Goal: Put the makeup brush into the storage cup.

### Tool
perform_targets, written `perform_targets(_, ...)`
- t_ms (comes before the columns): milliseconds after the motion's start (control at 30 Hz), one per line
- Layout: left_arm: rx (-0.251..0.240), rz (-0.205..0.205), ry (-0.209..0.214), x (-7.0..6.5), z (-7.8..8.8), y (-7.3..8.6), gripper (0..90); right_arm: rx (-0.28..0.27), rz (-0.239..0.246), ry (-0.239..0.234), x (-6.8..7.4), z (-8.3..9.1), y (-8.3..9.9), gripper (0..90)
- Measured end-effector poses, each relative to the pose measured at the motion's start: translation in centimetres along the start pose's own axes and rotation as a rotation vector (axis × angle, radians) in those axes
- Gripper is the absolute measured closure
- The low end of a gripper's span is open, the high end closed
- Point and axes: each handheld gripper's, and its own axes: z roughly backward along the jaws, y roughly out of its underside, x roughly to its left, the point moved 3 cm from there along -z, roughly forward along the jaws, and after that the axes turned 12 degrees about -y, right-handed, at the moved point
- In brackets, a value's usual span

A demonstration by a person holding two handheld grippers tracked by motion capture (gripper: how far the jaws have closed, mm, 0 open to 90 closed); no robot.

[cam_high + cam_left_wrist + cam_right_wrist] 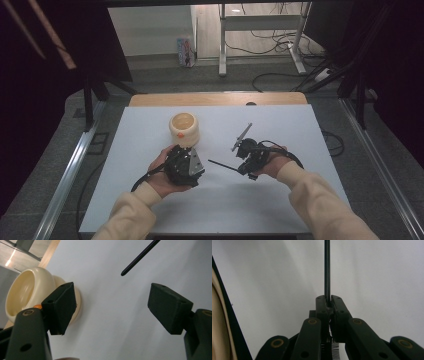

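Table: a white sheet (220,200) is laid over a wooden top, whose bare edge is seen at the far side.
Cup: a cream, round-bellied cup (184,129) with an orange mark on its near side stands upright on the sheet, left of centre, just beyond the left gripper.
Left gripper: the left gripper (182,152) is held low over the sheet with its jaws standing apart and nothing between them; in the left gripper view (111,305) one pad is seen against the cup's flank (touching or only overlapping cannot be told).
Right gripper: the right gripper (328,301) is clamped on the near end of a thin black rod; in the high view it (240,169) is placed right of centre.
Rod: the rod (222,165) is held level above the sheet, its long axis running leftward toward the left gripper.
Key relation: the rod's free tip (123,273) is seen pointing into the open space ahead of the left jaws, so the left hand is judged the nearer taker.
View difference: the clamp on the rod (327,270) is made plain by the right gripper view, whereas the high view gives the spacing of cup, grippers and rod.
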Motion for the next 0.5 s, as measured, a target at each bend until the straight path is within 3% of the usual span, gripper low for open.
perform_targets(500, -0.023, -0.078, 0.037, -1.2, -1.5, -1.6, 26.9, 0.003, 0.002, -0.012, -0.1, 0.0, -0.1, 85.4)
